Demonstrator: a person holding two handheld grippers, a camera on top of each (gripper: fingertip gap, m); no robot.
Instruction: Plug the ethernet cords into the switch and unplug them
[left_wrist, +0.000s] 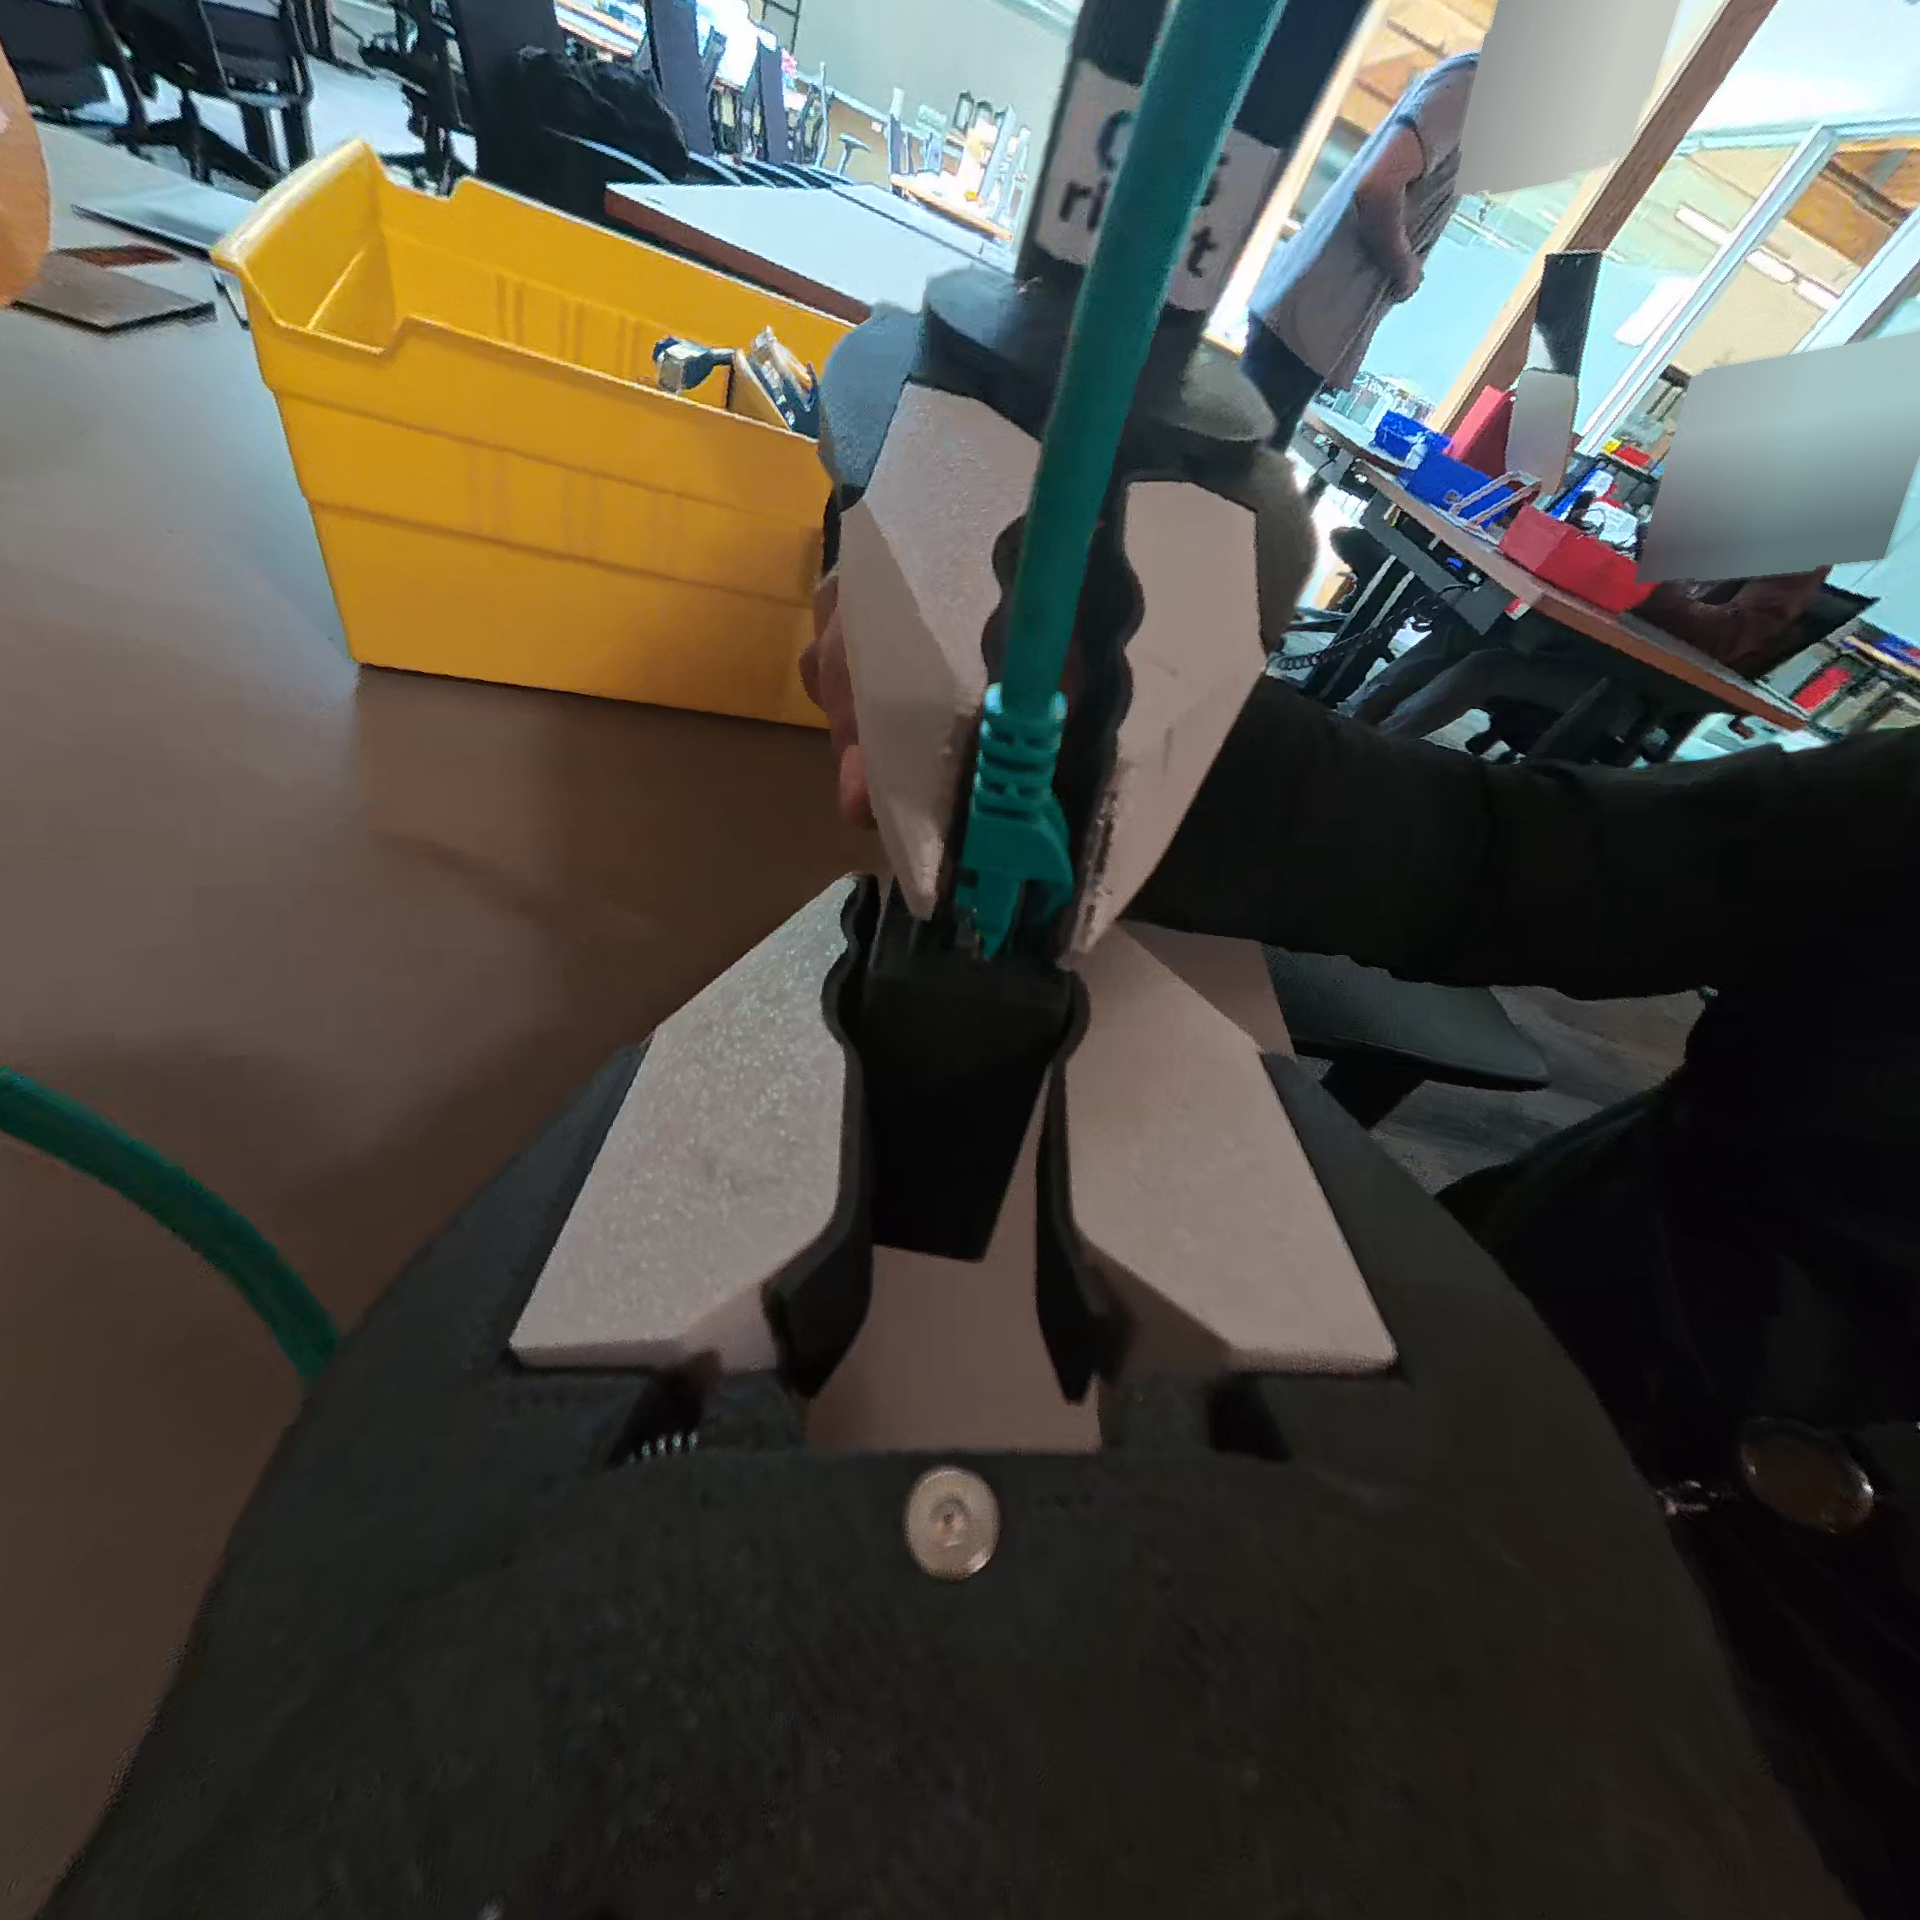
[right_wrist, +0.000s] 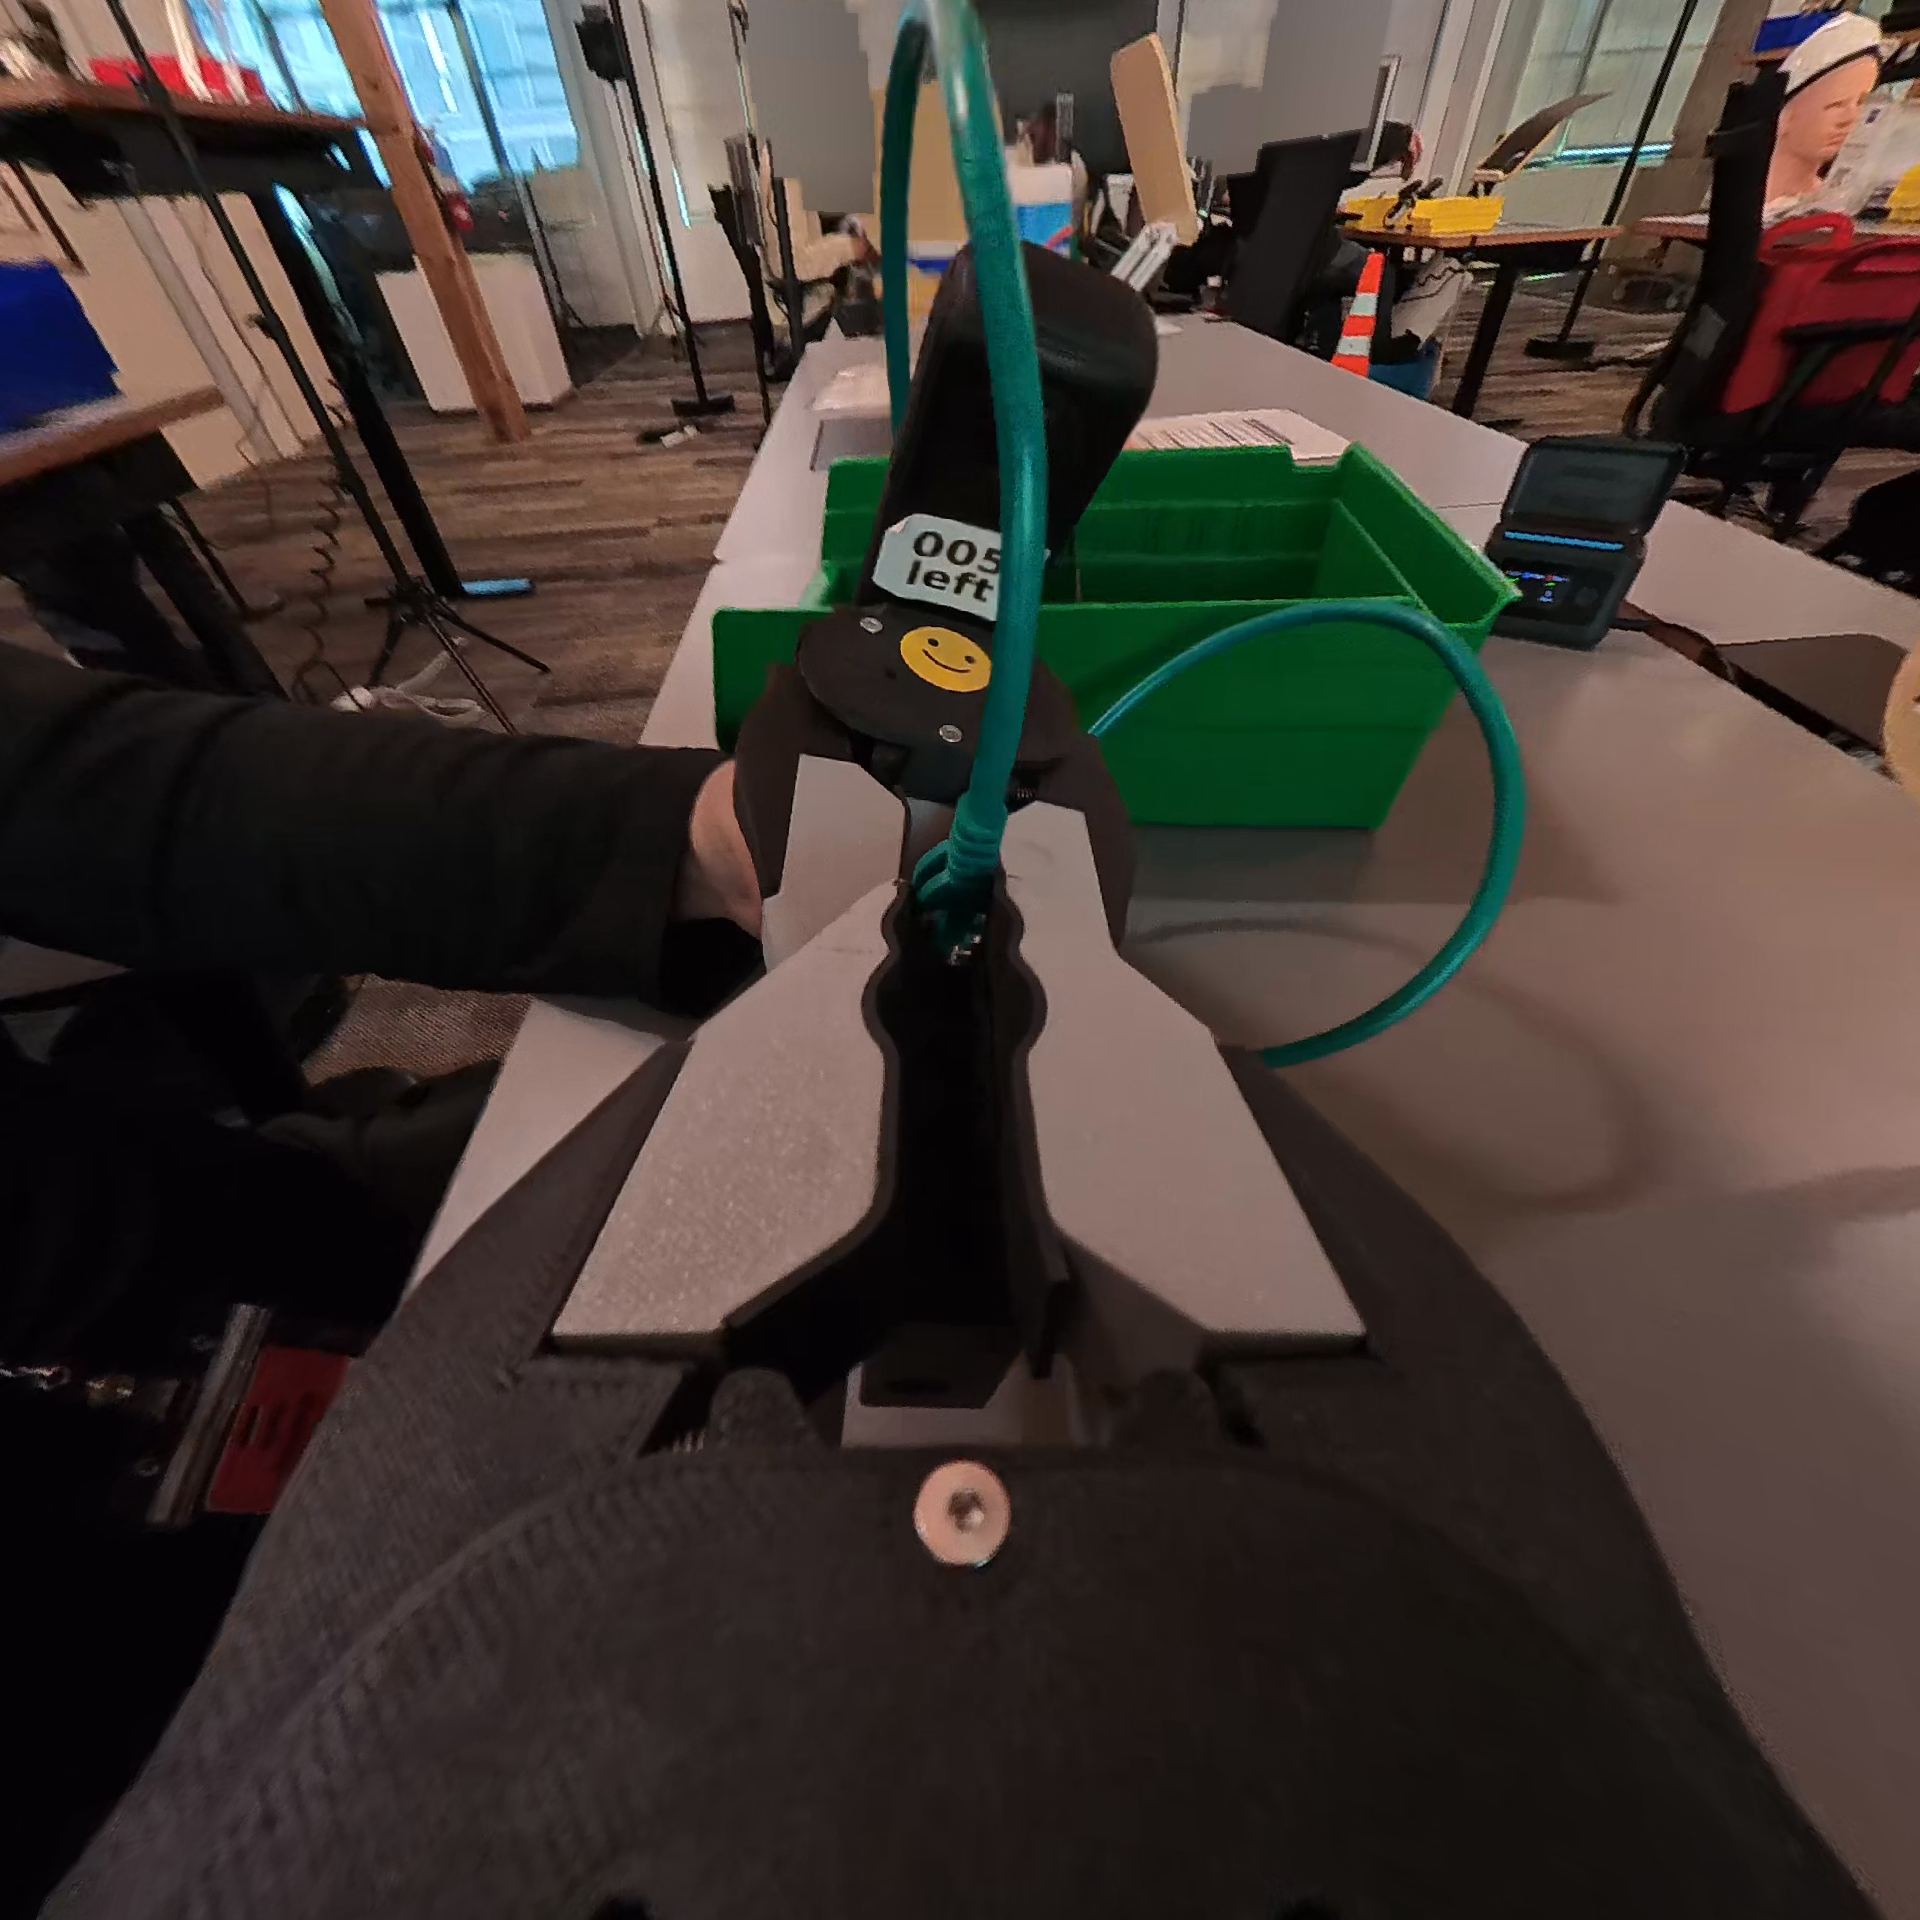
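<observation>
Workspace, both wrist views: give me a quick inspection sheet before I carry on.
Surface: brown-grey table, mostly bare near the work.
Job's things: black switch clamped in the left gripper; green ethernet cord with its plug at the switch's top face; whether fully seated cannot be told.
Clutter: yellow bin holding small connectors; green bin; small dark device with a lit screen.
Grippers: left shut on the switch; right gripper shut on the plug.
Cables: the cord loops up and round onto the table.
Surroundings: desks, chairs, tripods, a standing person.
</observation>
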